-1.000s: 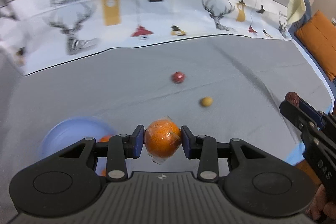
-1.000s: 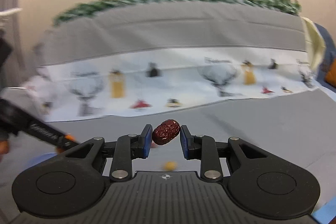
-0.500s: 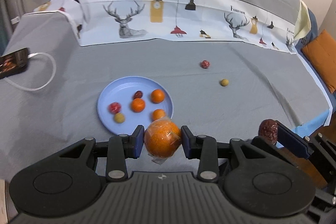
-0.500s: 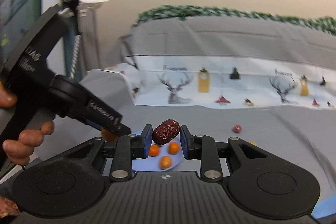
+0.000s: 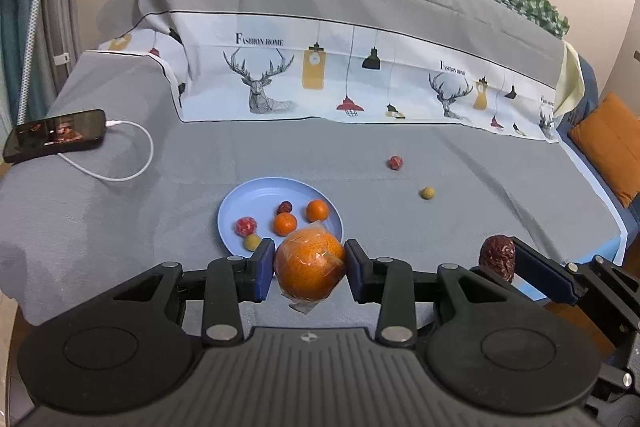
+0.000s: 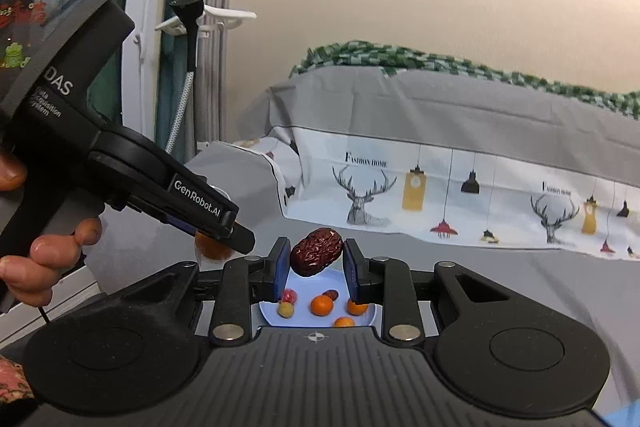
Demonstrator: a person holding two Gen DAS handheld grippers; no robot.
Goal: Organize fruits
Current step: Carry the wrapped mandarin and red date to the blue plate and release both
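Left wrist view shows the orange, wrapped in clear film, pinched between the blue pads of the left hand-held gripper, above the near edge of the blue plate. On the plate lie two small oranges, a dark date, a red fruit and a yellowish one. Past the plate, on the grey sheet covering the bed, a red fruit and a yellow fruit lie apart from each other and well clear of the plate. To the left a phone lies on the sheet with a white cable plugged in. A printed cloth with deer hangs across the back.

Right wrist view shows the date, wrinkled and dark red, clamped tilted between the pads of the right hand-held gripper, with the plate seen below it. The left hand-held gripper reaches in from the left, gripped by a hand, with the orange partly hidden behind its tip.
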